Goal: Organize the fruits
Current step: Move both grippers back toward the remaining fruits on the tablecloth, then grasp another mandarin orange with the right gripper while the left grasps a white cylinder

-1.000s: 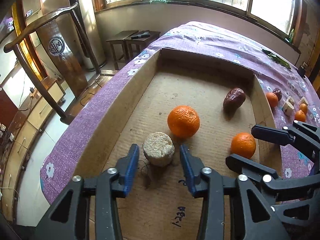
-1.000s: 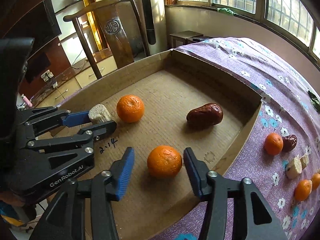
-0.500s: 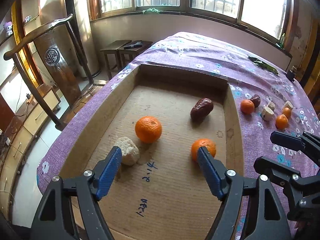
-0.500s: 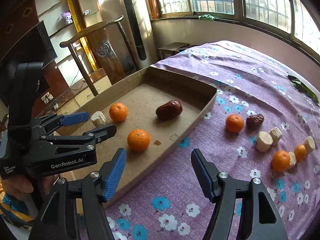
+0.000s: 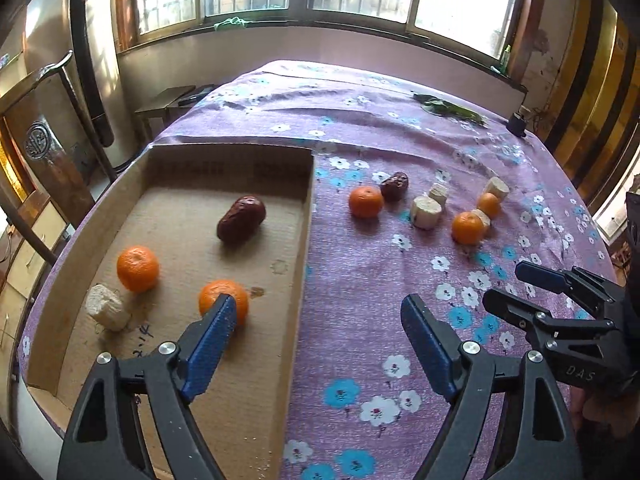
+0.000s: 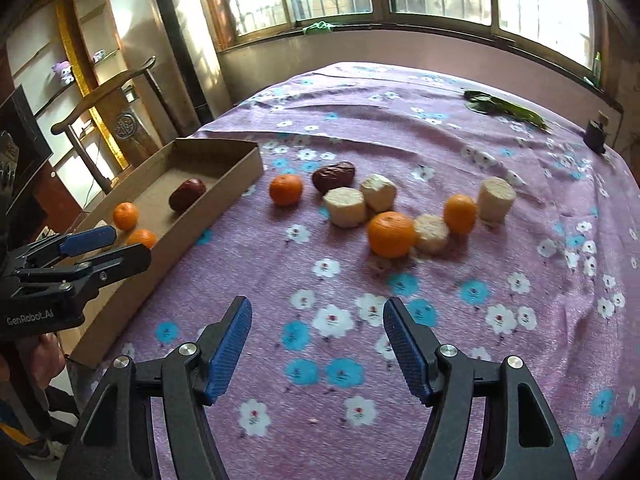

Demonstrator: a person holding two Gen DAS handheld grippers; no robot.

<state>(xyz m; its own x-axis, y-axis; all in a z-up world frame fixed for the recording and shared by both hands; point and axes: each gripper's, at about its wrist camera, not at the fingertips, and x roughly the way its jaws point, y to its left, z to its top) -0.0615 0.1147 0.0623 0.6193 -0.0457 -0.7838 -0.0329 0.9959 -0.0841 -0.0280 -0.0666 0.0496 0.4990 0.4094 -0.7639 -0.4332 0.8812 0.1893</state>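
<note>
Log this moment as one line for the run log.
left gripper: open, empty | right gripper: open, empty | cardboard tray: two oranges, one date, one pale chunk | purple cloth: more fruit loose

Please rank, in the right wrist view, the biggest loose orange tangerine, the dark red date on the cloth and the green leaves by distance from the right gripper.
1. Biggest loose orange tangerine, straight ahead of the right gripper.
2. Dark red date, behind it, slightly left.
3. Green leaves, far right edge.
</note>
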